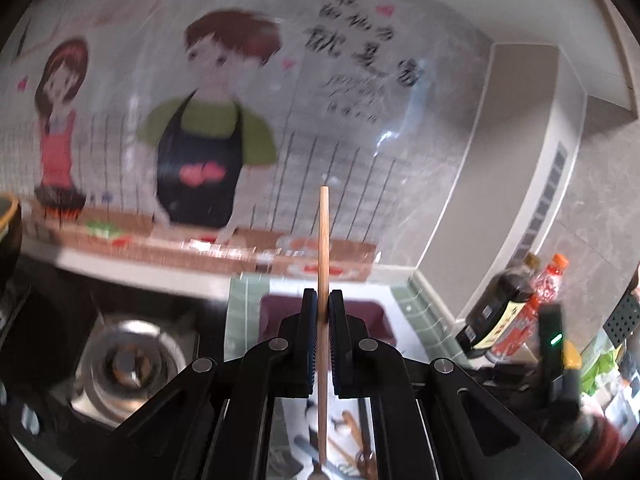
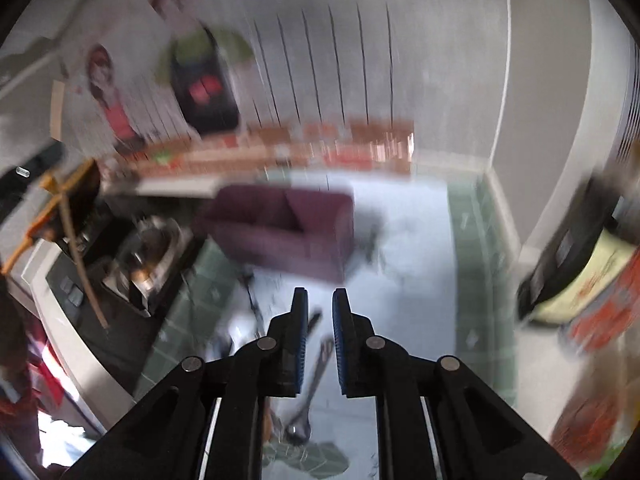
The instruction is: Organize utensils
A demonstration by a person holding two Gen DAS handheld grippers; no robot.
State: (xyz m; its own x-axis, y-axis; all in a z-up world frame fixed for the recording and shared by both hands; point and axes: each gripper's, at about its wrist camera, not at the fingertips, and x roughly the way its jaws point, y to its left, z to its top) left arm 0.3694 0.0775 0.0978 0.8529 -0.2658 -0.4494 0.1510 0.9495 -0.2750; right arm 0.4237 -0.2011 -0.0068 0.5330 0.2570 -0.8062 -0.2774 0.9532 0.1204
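My left gripper (image 1: 323,300) is shut on a wooden-handled utensil (image 1: 323,248), held upright; its handle end points up past the fingertips and its metal head hangs below. Behind it sits a dark purple tray (image 1: 276,308). More utensils (image 1: 352,440) lie on the counter below the left gripper. My right gripper (image 2: 320,300) is open and empty, above the white mat (image 2: 408,248). The purple tray (image 2: 288,228) lies ahead of it. A dark spoon (image 2: 308,396) lies on the mat under the right fingers. The right view is blurred.
A gas stove with a steel burner (image 1: 124,364) is to the left. Sauce and drink bottles (image 1: 516,312) stand at the right, by a grey wall column. A cartoon poster (image 1: 200,120) covers the back wall. The other gripper with its stick shows in the right wrist view (image 2: 68,220).
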